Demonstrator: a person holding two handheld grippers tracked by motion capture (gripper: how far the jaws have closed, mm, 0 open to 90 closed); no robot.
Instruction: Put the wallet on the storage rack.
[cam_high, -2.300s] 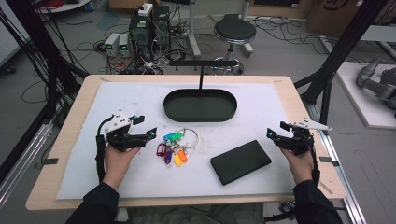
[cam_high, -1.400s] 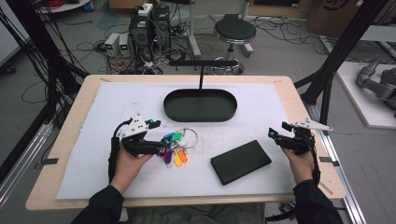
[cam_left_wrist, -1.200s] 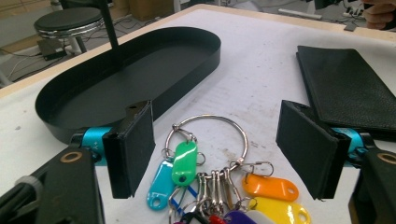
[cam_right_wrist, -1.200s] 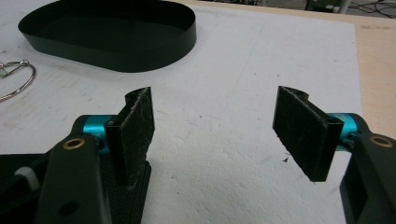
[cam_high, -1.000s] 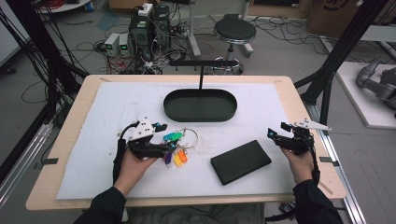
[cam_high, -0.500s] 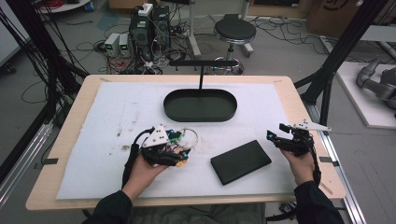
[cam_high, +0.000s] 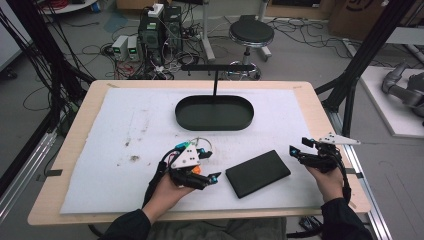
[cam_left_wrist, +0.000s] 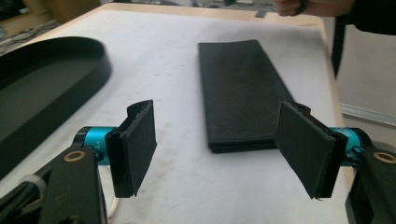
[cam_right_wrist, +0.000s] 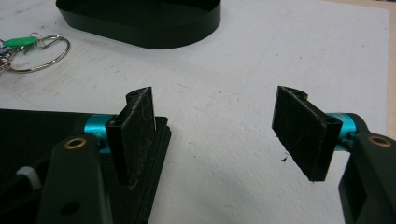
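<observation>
I am lining my left gripper, fingers spread and empty, on the black wallet lying just short of the oval tray. Right gripper is waiting, likewise spread. Straddling its short end squarely seems best.

Left gripper low, jaws wide apart, right gripper level, jaws wide apart

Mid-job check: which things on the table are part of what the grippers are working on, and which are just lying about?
In the job:
- left gripper, jaws open, aimed at the black wallet
- right gripper, jaws open, beside the wallet's other end
- black oval tray, likely the drop spot

Lying about:
- key ring with coloured tags, on the white mat
</observation>
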